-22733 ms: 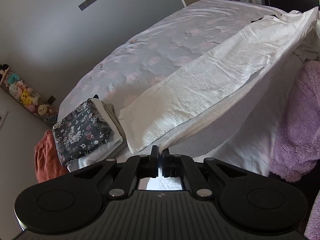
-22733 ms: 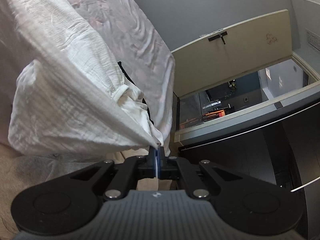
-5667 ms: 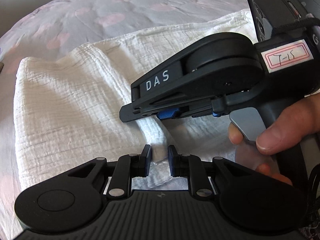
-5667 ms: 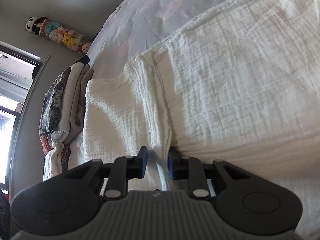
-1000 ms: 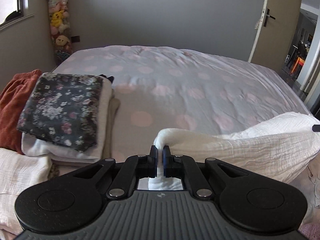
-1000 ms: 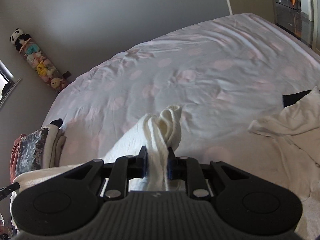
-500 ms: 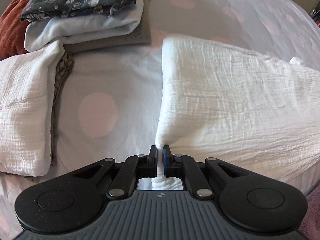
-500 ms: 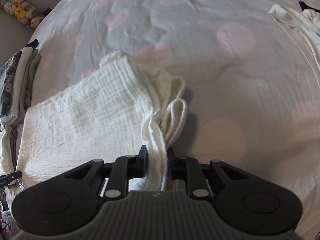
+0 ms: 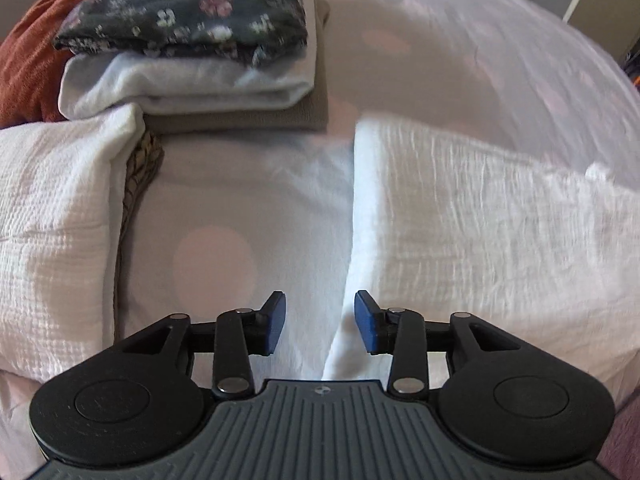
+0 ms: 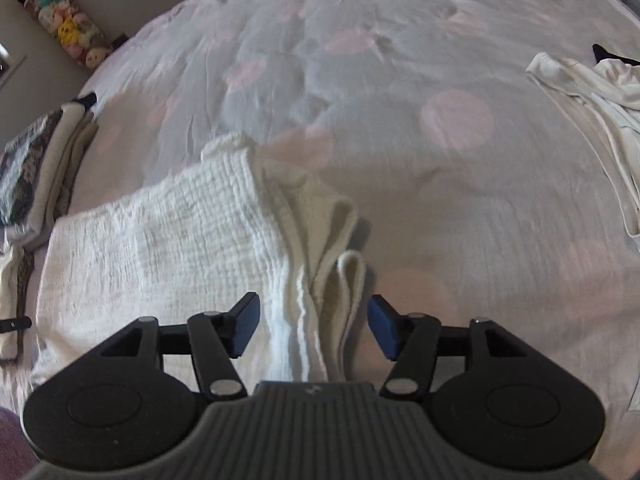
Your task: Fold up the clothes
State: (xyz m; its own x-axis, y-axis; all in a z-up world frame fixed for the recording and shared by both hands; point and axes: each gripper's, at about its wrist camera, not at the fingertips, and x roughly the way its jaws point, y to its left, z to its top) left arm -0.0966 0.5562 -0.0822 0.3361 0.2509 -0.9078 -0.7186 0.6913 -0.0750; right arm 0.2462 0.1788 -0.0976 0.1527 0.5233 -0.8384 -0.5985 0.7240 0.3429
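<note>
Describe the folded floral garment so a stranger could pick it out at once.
Start at the spotted bedspread and go to the stack of folded clothes at its edge. The floral garment lies on top: dark with small pale and pink flowers, while the folded layers beneath it are plain white and beige.

Both grippers point steeply downward. The left gripper [image 9: 320,322] has just been opening: its blue pads [image 9: 275,322] stand apart, pressing on nothing, with a cloth edge lying loose between them. The right gripper [image 10: 314,326] has also just been opening, wider, and bunched cloth sits unclamped between its pads [image 10: 246,326].
</note>
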